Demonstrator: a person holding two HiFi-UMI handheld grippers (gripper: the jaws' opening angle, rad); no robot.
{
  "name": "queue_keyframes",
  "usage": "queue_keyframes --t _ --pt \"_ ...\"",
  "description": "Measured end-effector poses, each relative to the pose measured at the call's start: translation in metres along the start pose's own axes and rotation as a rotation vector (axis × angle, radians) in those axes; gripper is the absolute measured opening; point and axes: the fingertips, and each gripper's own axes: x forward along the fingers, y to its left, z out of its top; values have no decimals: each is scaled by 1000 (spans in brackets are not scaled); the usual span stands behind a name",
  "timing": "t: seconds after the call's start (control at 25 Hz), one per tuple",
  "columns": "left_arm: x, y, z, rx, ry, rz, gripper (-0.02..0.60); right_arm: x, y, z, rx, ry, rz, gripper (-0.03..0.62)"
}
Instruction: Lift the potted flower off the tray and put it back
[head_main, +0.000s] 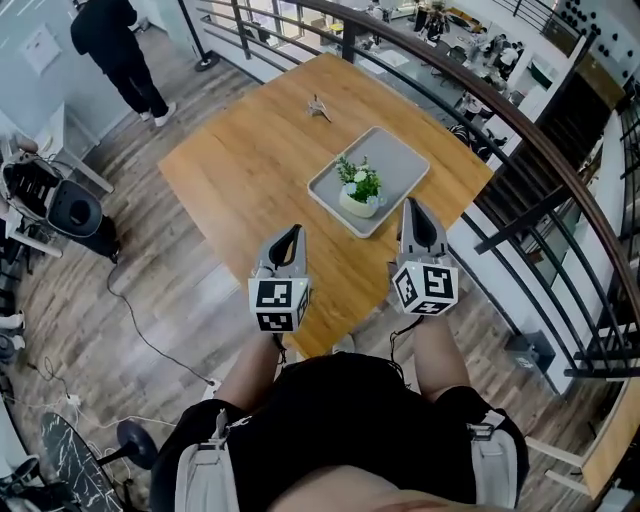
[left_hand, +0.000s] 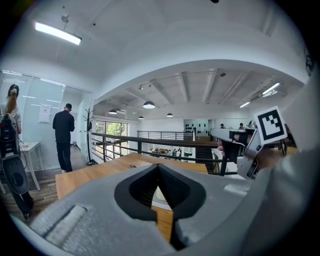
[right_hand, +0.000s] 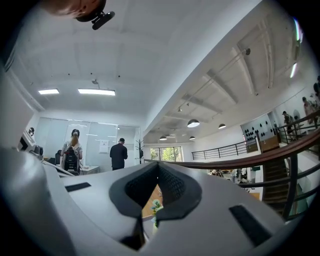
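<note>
The potted flower (head_main: 360, 190), green leaves and white blooms in a white pot, stands on the near end of a grey tray (head_main: 400, 160) on the wooden table (head_main: 240, 160). My left gripper (head_main: 291, 232) hovers over the table's near corner, left of and short of the tray, jaws together with nothing in them. My right gripper (head_main: 411, 205) hangs just right of the tray's near end, apart from the pot, also shut and empty. In the right gripper view the flower (right_hand: 156, 206) peeks through the gap below the closed tips (right_hand: 158, 165). The left gripper view shows its tips (left_hand: 158, 166) meeting.
A small pale figure (head_main: 318, 108) lies on the table's far part. A dark curved railing (head_main: 520, 150) runs close along the table's right side. At the far left stands a person (head_main: 115, 50); a cart with equipment (head_main: 60, 205) and cables sit on the floor.
</note>
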Motion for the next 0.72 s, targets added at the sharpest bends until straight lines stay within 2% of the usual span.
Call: queue_keyframes --t 0.12,0.16,0.2,0.24,0.28,0.36,0.44,0.56,0.72 --pt "-8 8 2 -2 -8 -1 12 -2 11 6 0 -35 26 -1" --pt "-11 12 5 -2 -16 2 12 0 16 9 1 -53 46 20" --pt "-13 15 7 -1 -21 6 12 1 21 11 3 -69 72 92" --pt "-15 18 7 0 -22 8 12 4 28 12 5 -77 100 213" --pt "-16 21 6 0 -20 10 12 6 34 11 4 -74 125 283" --pt "-18 25 4 -1 -15 10 12 10 44 4 -18 -42 160 384" --pt "-19 27 6 -1 -21 10 12 16 50 -6 -49 2 177 456" --pt "-18 29 10 0 -33 9 12 25 49 -21 -71 61 185 499" --pt "-19 33 7 -3 -23 18 12 35 41 -48 -81 122 176 512"
